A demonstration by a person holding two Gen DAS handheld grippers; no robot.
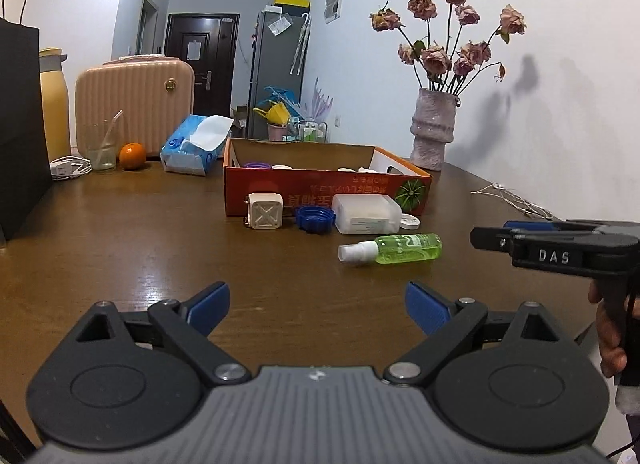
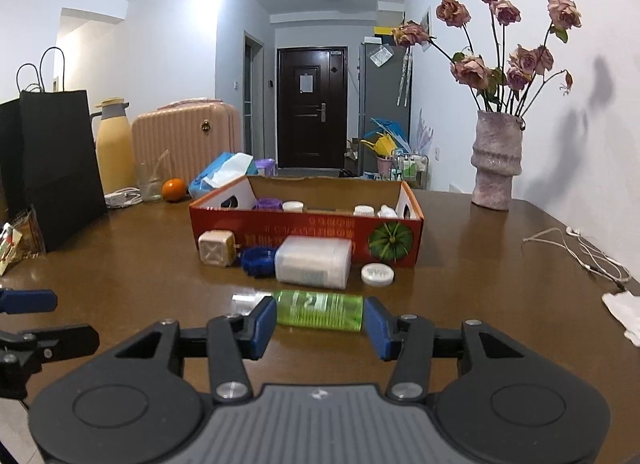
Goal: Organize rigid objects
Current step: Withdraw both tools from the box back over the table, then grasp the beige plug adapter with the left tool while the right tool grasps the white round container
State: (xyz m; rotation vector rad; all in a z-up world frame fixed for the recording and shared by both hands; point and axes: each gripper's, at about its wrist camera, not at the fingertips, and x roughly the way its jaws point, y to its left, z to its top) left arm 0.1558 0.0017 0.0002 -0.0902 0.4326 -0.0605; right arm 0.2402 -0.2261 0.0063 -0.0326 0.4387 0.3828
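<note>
A green spray bottle lies on its side on the brown table. In the right wrist view it lies just ahead of my right gripper, whose jaws stand open at its two ends. My left gripper is open and empty, short of the bottle. An orange cardboard box holds small jars and a purple lid. In front of it sit a beige cube, a blue cap, a white plastic case and a small white lid.
A vase of dried roses stands at the back right. White earphone cables lie by the right edge. A black paper bag, yellow flask, glass, orange, tissue pack and pink suitcase stand at the back left.
</note>
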